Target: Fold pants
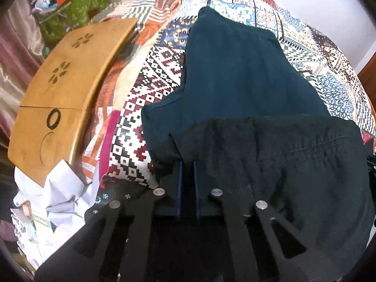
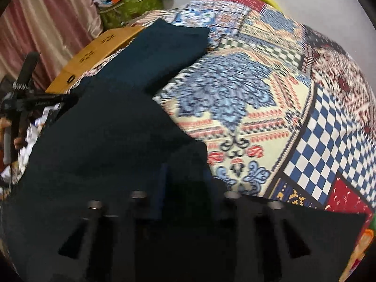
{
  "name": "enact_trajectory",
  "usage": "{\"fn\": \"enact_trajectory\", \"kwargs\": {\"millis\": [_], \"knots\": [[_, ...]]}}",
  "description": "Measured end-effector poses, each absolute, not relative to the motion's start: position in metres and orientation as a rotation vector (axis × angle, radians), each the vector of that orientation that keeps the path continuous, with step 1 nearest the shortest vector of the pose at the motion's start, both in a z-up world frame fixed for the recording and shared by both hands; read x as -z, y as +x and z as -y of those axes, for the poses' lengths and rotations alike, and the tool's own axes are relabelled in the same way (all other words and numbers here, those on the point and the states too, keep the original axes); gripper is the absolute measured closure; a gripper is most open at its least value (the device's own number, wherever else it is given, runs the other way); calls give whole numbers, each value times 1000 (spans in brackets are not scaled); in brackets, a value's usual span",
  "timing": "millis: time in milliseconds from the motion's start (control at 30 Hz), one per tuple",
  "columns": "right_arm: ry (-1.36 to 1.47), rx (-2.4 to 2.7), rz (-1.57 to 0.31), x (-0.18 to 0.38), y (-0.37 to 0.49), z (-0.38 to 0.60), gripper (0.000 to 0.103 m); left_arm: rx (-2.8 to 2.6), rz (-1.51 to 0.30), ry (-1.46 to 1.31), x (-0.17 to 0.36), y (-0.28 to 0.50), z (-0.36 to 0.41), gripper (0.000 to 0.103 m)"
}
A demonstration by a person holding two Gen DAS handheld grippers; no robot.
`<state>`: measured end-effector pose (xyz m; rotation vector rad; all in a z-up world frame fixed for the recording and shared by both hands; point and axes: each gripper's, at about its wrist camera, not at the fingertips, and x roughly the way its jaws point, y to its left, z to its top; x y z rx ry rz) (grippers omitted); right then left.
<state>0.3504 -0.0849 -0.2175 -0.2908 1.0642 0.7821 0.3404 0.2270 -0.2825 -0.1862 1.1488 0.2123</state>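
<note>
While both grippers point steeply down at the bed, the dark teal pants (image 1: 235,70) lie spread on the patchwork bedspread (image 1: 152,75), legs running off toward the far edge and the waist end nearest the cameras. The left gripper (image 1: 188,164) has its fingers pressed together on the near edge of the pants, with the cloth bunched up and draped right over the fingertips, so it's pinching the fabric at the left corner of the waist. You can see a pocket seam on the cloth just to the right of it.

The right gripper (image 2: 185,171) is down at the other corner of the same end. That view is blurry and dark, but the fingers sit close together with dark cloth between and over them, so it looks clamped on the pants (image 2: 105,129) too. From there, one leg stretches up and to the left, and the bedspread (image 2: 258,105) is bare to the right of the gripper.

Off to the left of the pants there's a wooden lap tray (image 1: 61,89) with flower cutouts, some crumpled white cloth (image 1: 51,195) by the near corner, and a green bag (image 1: 72,11) stuffed with things by the pink curtain (image 2: 47,18).
</note>
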Motion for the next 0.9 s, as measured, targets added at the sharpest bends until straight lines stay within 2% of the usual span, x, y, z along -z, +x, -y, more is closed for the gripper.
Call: {"fn": "enact_trajectory", "kwargs": {"millis": [33,200,567,900], "knots": [[-323,-772,-1049,215,345,82,96,-204,-1143,-181,280,338,-225,96],[-420,-704,-937,200,317,81,98,-199,-1078,-155,255,320,-216,98],[-325,-678,-818,143,263,104,98,-220,-900,-104,185,249,-187,98],[-234,-664,-780,126,195,126,98,-257,-825,-30,159,169,-169,98]]}}
